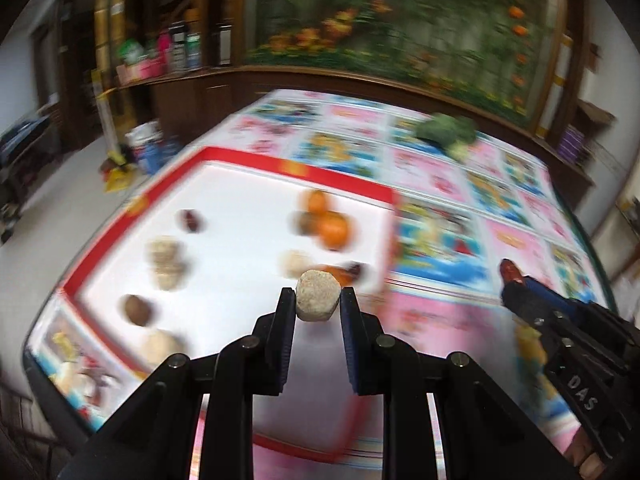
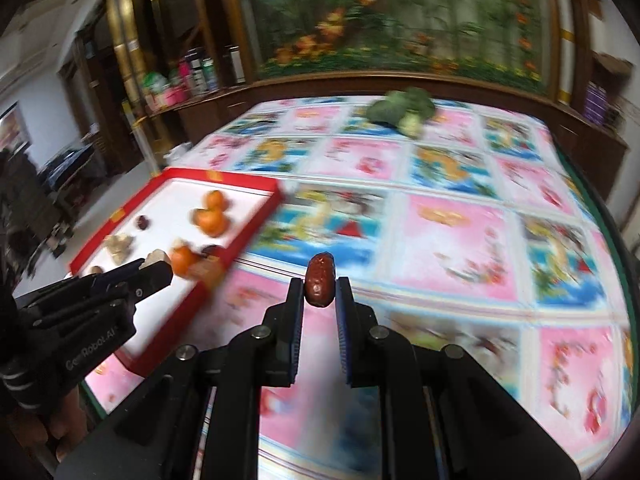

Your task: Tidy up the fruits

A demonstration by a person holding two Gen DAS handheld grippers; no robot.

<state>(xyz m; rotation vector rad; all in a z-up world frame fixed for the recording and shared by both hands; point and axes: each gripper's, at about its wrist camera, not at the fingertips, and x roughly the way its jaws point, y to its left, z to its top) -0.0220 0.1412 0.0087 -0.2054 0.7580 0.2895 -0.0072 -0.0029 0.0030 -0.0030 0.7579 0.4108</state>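
Observation:
My left gripper (image 1: 318, 299) is shut on a round beige cake-like piece (image 1: 318, 296), held above the white tray with a red rim (image 1: 256, 158). On that tray lie two oranges (image 1: 330, 222), a dark red date (image 1: 193, 221), a brown nut (image 1: 137, 310) and several beige pieces (image 1: 166, 262). My right gripper (image 2: 319, 289) is shut on a dark red date (image 2: 319, 283), over the colourful tablecloth (image 2: 440, 240) to the right of the tray (image 2: 224, 178). Each gripper shows in the other's view: the right gripper (image 1: 514, 276) with its date, the left gripper (image 2: 154, 266) at the tray's near edge.
A head of broccoli (image 2: 402, 112) lies at the far side of the table. A wooden cabinet with a flower picture (image 2: 400, 20) stands behind the table. Bottles and boxes (image 2: 188, 76) fill a shelf at the back left. The views are motion-blurred.

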